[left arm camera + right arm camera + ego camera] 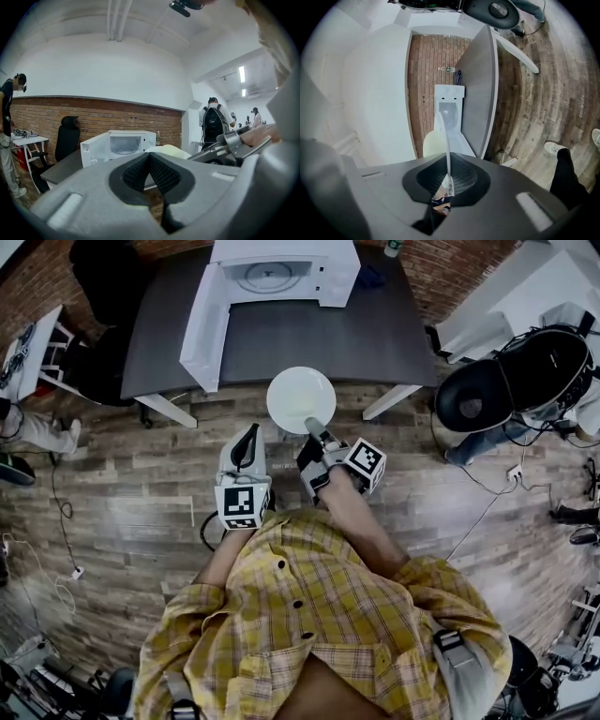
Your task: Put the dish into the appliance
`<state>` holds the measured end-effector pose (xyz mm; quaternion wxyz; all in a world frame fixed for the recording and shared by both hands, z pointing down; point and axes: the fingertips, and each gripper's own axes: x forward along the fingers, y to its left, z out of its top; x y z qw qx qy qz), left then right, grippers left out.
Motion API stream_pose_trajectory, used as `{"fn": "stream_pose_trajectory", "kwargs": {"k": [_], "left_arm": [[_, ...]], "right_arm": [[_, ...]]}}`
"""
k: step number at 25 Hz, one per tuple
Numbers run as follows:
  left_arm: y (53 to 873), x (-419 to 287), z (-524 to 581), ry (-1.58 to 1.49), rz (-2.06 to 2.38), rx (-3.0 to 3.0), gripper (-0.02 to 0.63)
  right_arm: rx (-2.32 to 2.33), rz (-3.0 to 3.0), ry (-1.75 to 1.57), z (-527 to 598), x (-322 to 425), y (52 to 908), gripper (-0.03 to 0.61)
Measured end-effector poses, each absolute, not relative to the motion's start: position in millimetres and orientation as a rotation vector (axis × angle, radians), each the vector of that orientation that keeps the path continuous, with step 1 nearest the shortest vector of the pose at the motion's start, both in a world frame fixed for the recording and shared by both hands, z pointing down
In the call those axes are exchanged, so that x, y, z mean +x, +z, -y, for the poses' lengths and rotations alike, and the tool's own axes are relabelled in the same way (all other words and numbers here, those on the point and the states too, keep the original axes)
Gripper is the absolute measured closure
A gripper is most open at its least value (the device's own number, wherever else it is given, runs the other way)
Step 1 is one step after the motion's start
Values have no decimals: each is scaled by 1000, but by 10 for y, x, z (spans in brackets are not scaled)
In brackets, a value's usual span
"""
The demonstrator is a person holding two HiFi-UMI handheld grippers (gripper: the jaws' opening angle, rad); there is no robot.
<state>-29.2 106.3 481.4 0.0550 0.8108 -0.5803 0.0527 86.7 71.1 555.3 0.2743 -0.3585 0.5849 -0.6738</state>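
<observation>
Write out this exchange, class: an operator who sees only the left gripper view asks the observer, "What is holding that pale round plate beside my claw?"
Observer: The right claw is shut on the pale round plate; the right gripper view shows its rim edge-on between the jaws.
Operator: Is it over the table yet?
Observer: Hardly. The head view shows it at the near edge of the dark grey table, mostly against the wooden plank floor.
Operator: And my left claw?
Observer: From above, the left claw sits apart from the plate, nearer the person.
</observation>
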Motion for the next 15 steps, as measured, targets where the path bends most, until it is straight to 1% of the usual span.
{"fn": "stream_pose_trajectory", "kwargs": {"k": [15], "left_arm": [[4660, -818, 60, 123, 1647, 2540, 615]], "right_arm": [[-1025, -1517, -1753, 318, 349, 5411, 561]]}}
